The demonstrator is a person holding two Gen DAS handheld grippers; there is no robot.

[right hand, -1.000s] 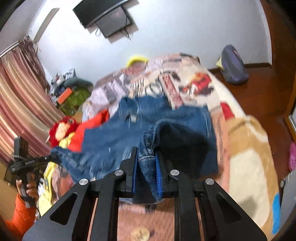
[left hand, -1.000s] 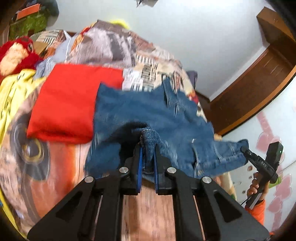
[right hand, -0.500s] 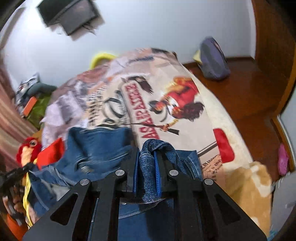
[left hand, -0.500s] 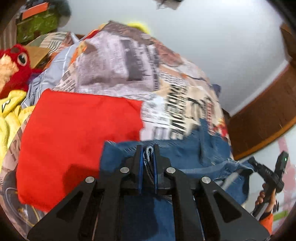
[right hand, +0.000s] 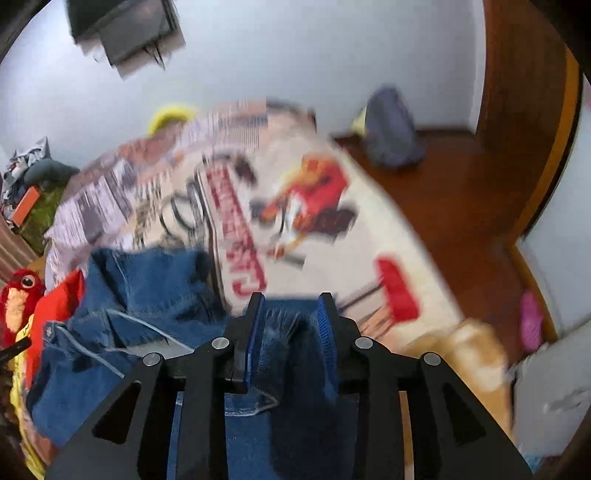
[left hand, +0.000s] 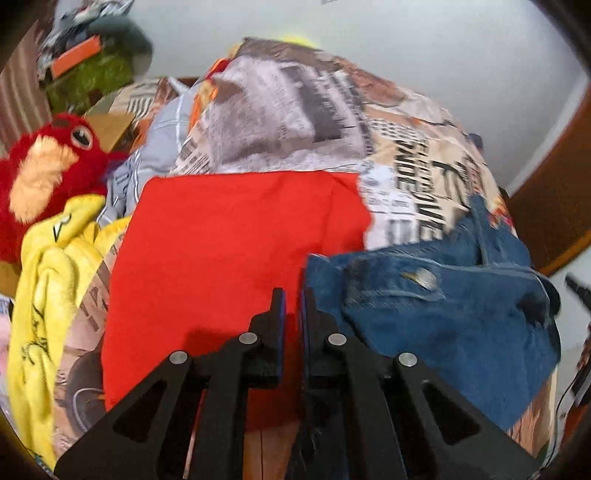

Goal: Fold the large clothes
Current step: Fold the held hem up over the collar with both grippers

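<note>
The blue jeans (left hand: pixel 443 317) lie bunched on the printed bedspread (left hand: pixel 295 103), right of a folded red cloth (left hand: pixel 229 251). My left gripper (left hand: pixel 291 299) hovers at the jeans' left edge over the red cloth; its jaws stand a narrow gap apart with nothing between them. In the right wrist view the jeans (right hand: pixel 147 295) spread to the left and under my right gripper (right hand: pixel 290 302), whose jaws stand apart with a denim fold lying loosely between them. The view is blurred.
A red plush parrot (left hand: pixel 44 173) and a yellow garment (left hand: pixel 48 280) lie at the bed's left side. A grey backpack (right hand: pixel 391 129) sits on the wooden floor (right hand: pixel 461 192) beyond the bed. A TV (right hand: pixel 122 29) hangs on the wall.
Both grippers carried the jeans' lower edge forward over the garment, then let go. The left jaws now hold no denim; the right jaws have opened around the fold.
</note>
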